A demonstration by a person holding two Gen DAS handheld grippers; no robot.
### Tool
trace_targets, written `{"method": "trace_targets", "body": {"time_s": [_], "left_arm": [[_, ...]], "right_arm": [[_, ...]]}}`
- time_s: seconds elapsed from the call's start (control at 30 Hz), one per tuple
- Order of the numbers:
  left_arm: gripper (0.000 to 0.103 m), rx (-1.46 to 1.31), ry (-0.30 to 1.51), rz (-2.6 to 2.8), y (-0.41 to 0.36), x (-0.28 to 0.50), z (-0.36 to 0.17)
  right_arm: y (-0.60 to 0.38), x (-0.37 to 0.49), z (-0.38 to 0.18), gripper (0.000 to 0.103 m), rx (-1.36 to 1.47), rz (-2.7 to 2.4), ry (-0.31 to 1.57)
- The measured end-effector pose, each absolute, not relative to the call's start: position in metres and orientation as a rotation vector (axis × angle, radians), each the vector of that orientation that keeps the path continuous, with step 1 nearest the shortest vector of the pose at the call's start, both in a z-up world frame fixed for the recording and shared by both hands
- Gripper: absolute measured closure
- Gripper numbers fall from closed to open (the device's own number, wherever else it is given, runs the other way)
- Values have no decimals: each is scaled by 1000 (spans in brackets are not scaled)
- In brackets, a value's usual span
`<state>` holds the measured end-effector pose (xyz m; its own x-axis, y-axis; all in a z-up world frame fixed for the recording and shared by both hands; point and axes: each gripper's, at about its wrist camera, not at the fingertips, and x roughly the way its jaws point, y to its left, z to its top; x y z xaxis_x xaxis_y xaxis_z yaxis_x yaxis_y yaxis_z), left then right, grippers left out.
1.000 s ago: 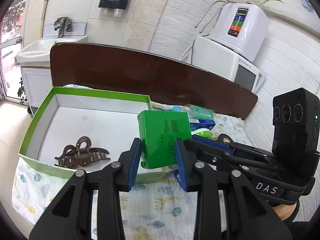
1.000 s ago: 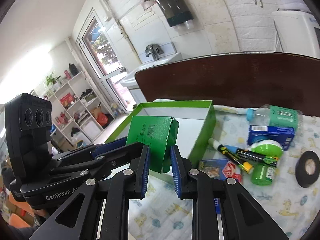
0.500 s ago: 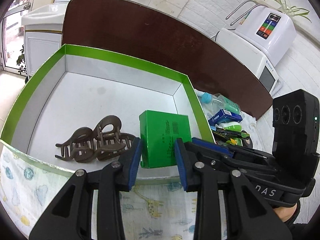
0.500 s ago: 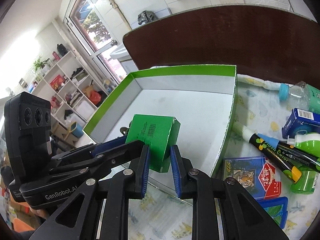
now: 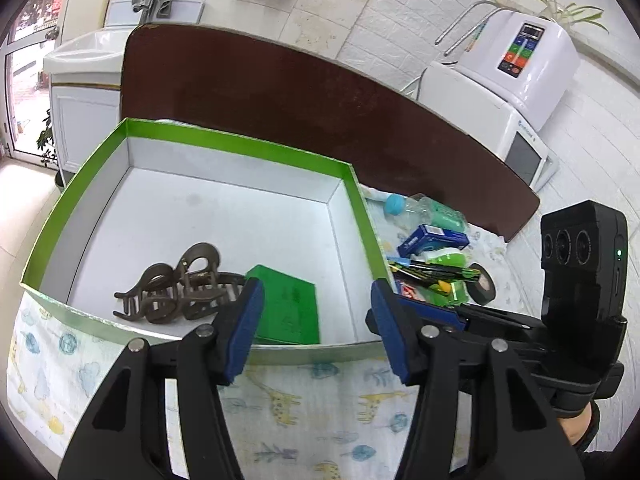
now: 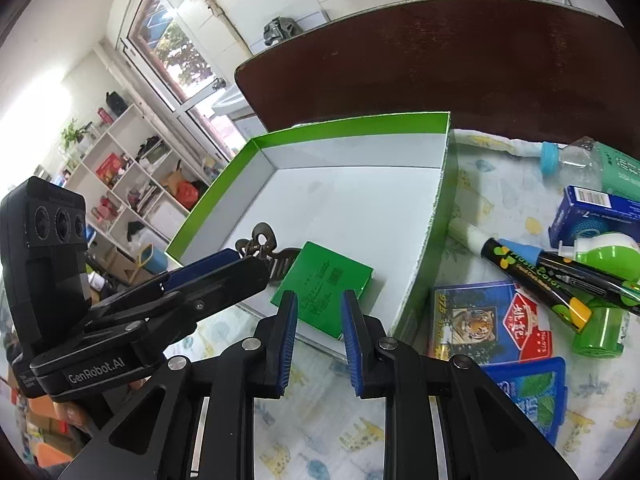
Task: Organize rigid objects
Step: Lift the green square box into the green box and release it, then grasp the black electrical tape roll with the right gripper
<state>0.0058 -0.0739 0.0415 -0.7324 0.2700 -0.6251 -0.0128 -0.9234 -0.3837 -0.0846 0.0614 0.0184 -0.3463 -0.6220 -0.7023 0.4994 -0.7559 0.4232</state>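
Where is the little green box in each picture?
Left wrist view: the green box lies flat in the tray's near right part, beside the brown hair clip, just past the open left jaws.
Right wrist view: the green box lies flat at lower centre, just beyond the open right jaws.
Shared landmark: the brown hair clip, touching the box.

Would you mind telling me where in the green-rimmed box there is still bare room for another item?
The box floor is bare across its far half, from the back wall to the hair clip and green packet, which crowd the near wall. Outside on its right, bottle, markers and card packs lie packed together.
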Motion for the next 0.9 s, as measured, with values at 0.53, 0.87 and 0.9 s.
{"method": "trace_targets", "body": {"time_s": [0.53, 0.87, 0.9], "left_arm": [[49, -1094, -269, 2490, 128, -39, 51], [51, -1232, -174, 2418, 202, -85, 19], [51, -1241, -173, 2421, 205, -89, 17]], "right_arm": [[299, -52, 51, 78, 1122, -2542, -472], [385, -58, 17, 78, 1175, -2565, -641], [390, -60, 14, 78, 1179, -2559, -650]]}}
